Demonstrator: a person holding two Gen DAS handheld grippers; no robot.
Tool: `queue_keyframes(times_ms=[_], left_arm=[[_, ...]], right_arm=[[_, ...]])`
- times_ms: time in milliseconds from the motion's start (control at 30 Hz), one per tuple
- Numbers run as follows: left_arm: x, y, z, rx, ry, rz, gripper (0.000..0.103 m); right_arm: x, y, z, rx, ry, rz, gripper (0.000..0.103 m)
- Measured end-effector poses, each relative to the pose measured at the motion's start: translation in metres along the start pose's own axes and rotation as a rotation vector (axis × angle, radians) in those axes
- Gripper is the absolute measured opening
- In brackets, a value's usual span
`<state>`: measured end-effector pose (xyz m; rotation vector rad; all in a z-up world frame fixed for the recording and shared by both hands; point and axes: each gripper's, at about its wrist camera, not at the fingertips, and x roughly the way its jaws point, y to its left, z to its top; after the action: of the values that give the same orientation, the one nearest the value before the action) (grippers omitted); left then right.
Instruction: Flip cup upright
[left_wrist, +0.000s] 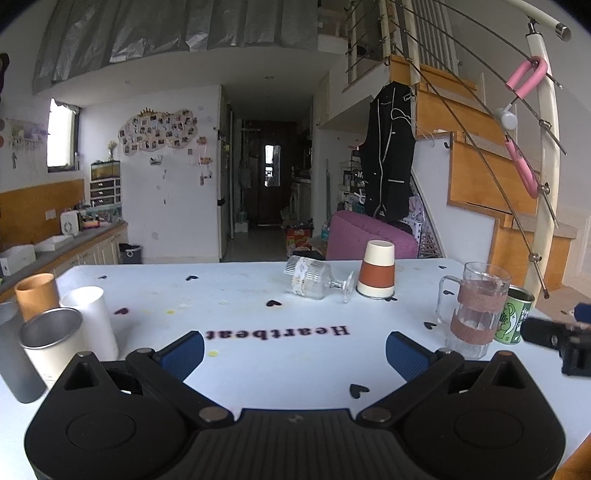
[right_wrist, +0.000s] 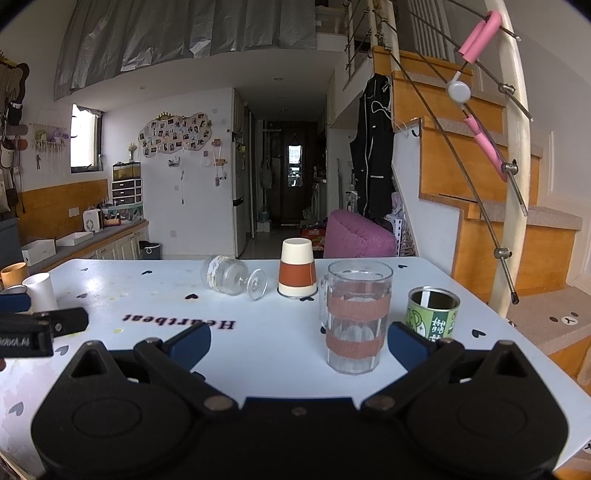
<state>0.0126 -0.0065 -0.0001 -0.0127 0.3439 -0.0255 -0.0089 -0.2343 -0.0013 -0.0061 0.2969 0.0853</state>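
cream-and-rust paper cup (left_wrist: 376, 268) sits upside down at our twelve o'clock, just beside a toppled stemmed glass (left_wrist: 312, 282), while our left gripper (left_wrist: 294, 352) and right gripper (right_wrist: 299, 345) both gape wide, holding nothing.

The white desk (right_wrist: 280, 350) bears small black hearts and the word "Heartbeat". Toward its far edge a stemmed glass (right_wrist: 232, 280) lies on its side, its foot just beside a paper cup (right_wrist: 297, 272) standing mouth-down. Nearer the right edge stand a clear mug (right_wrist: 355, 317) (two brownish bands) and an open green tin (right_wrist: 433, 314). At the left edge cluster a wooden cup (left_wrist: 36, 295), white tumbler (left_wrist: 90, 321) and steel cup (left_wrist: 51, 341).
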Motion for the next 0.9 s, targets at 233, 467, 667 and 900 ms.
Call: queue_keyframes(times_ms=[233, 467, 667, 900], left_arm=[[0.050, -0.004, 0.024, -0.034, 0.010, 0.025, 0.103], [0.120, 0.007, 0.061, -0.261, 0.116, -0.075, 0.102], [0.190, 0.008, 0.080, -0.470, 0.211, -0.096, 0.095], [0.267, 0.000, 0.076, -0.684, 0.300, -0.133, 0.079]], right_arm=[[0.006, -0.006, -0.011, 0.009, 0.010, 0.013, 0.103], [0.016, -0.015, -0.019, 0.024, 0.027, 0.022, 0.103], [0.029, -0.027, -0.026, 0.044, 0.045, 0.024, 0.103], [0.046, -0.039, -0.032, 0.051, 0.067, 0.032, 0.103]])
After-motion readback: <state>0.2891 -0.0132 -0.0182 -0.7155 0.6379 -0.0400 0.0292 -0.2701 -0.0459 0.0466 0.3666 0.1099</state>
